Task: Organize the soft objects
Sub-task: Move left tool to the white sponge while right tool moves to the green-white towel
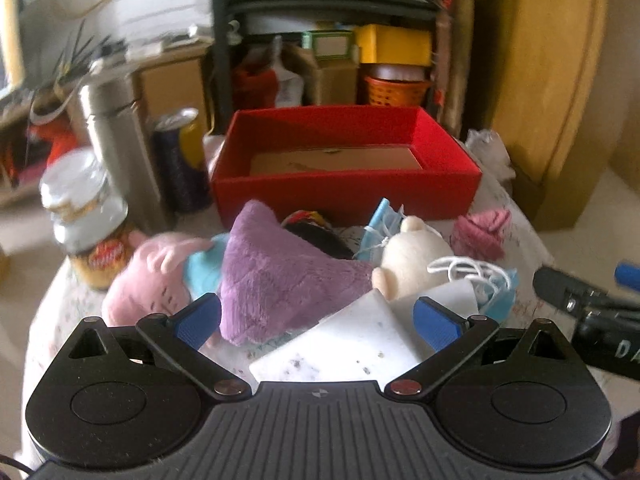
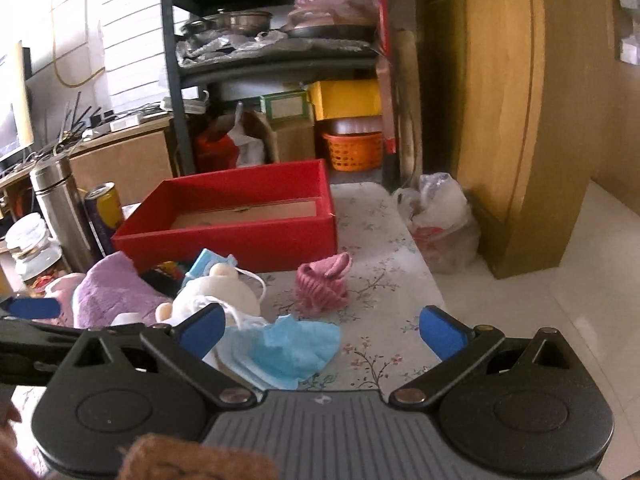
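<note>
Very little writing can be read here. On the other tool at the right edge of the left wrist view, the white letters "DA" are showing, and the rest is cut off. The glass jar (image 1: pixel 90 224) is carrying a red and yellow label, but it is too blurred to read. The blue and yellow can (image 1: pixel 182 160) is also unreadable.

The left gripper (image 1: pixel 318 326) is hovering low over the pile with its blue fingers (image 1: pixel 198 320) spread wide, holding nothing. Between them the purple plush cloth (image 1: pixel 276 280) and a white sponge (image 1: pixel 340 344) are lying; I cannot tell if the fingers are touching them.

The right gripper (image 2: pixel 322 332) is also standing wide open and empty, above a blue face mask (image 2: pixel 288 350) on the flowered tablecloth (image 2: pixel 380 240).

The soft things are lying together in front of the red box (image 1: pixel 344 168): a pink plush toy (image 1: pixel 148 280), a cream plush toy (image 1: pixel 408 256) and, a little apart, a pink knitted piece (image 2: pixel 324 284). In the box only a brown cardboard bottom is showing.
</note>
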A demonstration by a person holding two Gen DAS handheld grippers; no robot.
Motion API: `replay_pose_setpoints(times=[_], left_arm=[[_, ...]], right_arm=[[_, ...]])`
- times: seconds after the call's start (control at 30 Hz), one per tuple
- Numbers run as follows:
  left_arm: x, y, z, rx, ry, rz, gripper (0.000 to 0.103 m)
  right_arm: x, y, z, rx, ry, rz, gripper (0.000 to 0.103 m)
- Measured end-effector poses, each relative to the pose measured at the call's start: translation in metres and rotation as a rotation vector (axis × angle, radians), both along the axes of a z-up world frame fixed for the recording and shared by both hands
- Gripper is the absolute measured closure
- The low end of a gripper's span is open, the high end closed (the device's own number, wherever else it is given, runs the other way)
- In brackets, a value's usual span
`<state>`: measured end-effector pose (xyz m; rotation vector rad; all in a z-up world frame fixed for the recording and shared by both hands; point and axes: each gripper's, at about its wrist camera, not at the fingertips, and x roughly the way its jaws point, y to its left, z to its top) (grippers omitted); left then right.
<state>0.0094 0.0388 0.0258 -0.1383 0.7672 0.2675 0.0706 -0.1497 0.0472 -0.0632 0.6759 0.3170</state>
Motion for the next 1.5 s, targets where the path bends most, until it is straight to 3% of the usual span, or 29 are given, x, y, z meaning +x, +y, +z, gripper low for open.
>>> replay_pose_setpoints(times=[0.23,0.73,1.37,1.5], left_arm=[[-0.004,0.005,0.007,-0.065,-0.034,0.079,0.005],[0.001,-0.007,0.004,-0.003,-0.012,0.068,0.005],[0.003,-0.009,0.0,0.001,0.013,0.053,0.005],[0.005,-0.008,-0.003,-0.009,0.034,0.001,0.005]], right_arm=[[0.002,0.002,-0.002,-0.021,-0.012,-0.013,0.024],[0.003,0.003,0.0,0.039,-0.009,-0.018,0.024],[0.004,0.0,-0.005,0.042,0.037,-0.016,0.024],[0.003,-0.001,-0.005,0.034,0.045,-0.006,0.024]])
